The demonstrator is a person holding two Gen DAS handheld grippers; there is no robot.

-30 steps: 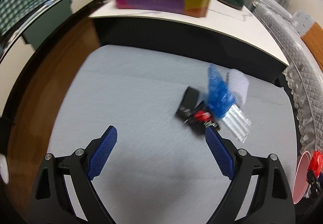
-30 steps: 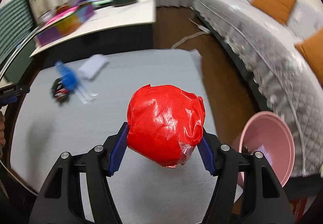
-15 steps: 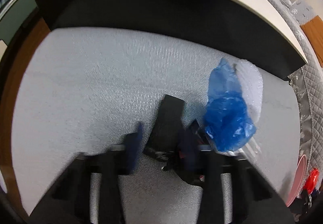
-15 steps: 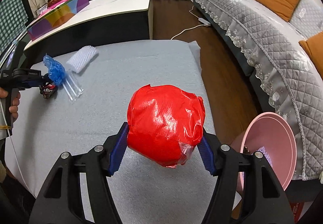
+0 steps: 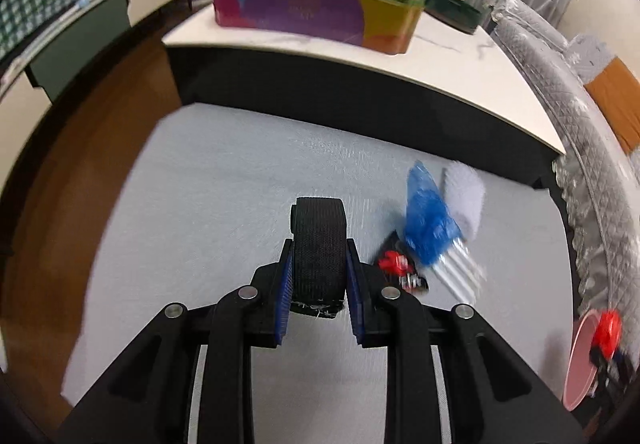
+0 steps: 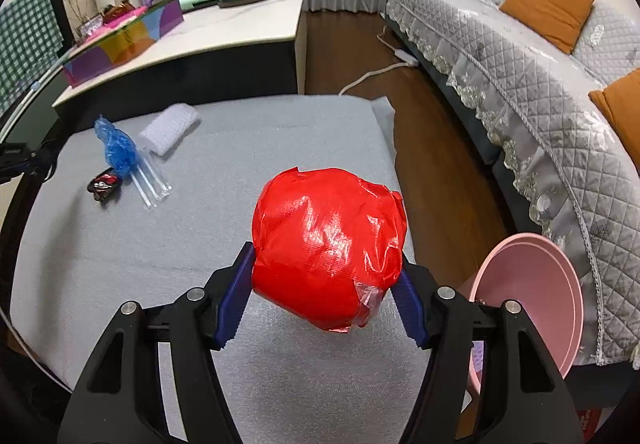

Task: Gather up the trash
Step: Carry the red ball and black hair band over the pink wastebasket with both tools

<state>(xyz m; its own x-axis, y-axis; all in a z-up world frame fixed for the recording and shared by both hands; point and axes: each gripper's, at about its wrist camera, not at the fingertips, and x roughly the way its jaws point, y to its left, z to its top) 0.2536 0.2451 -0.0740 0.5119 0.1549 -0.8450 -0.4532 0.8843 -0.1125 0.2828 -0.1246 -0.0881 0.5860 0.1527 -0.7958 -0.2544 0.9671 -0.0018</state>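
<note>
A folded black woven strap [image 5: 319, 244] is clamped between the blue pads of the left claw [image 5: 319, 276], whose jaws have just been closing and are now narrowed onto its two sides; the strap is held clear above the grey cloth-covered surface [image 5: 224, 179]. In the left wrist view, at about 3 o'clock from the strap, a small pile of litter is seen lying on that surface: a crumpled blue plastic bag [image 5: 426, 219], a white bubble-wrap piece [image 5: 464, 199] just behind it, a bundle of clear plastic tubes [image 5: 460, 268] partly under the bag, and a red-and-black crumpled wrapper [image 5: 400, 270] touching the bag's lower edge.

A red tape-wrapped ball [image 6: 328, 248] is gripped by the right claw [image 6: 326, 296], its jaws held fairly wide by the ball's girth. A pink round plastic basin [image 6: 536, 292] is seen at 4 o'clock of the ball, beside the grey quilted sofa [image 6: 520, 55]. At 12 o'clock, beyond the cloth surface, a white-topped desk [image 5: 460, 75] carries a multicoloured rectangular box [image 5: 316, 13].
</note>
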